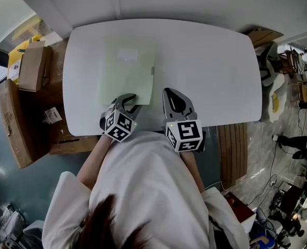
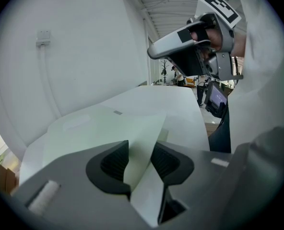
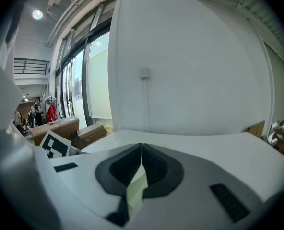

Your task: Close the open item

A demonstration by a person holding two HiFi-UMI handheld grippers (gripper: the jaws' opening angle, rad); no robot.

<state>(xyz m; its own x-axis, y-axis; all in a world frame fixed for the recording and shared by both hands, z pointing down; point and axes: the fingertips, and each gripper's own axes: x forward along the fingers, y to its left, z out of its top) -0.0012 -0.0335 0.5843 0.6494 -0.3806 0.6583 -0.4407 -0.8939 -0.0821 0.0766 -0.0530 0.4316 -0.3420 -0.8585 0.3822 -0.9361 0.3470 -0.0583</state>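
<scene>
The folder (image 1: 127, 71) is pale green and plain, on a white table (image 1: 205, 61). The left gripper (image 1: 128, 100) and right gripper (image 1: 170, 93) carry black-and-white square markers. The cardboard boxes (image 1: 18, 118) at far left are brown.

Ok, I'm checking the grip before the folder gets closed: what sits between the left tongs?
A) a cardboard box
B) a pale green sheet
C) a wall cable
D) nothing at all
B: in the left gripper view a pale green sheet rises from the table between the parted tongs of the left gripper.
</scene>
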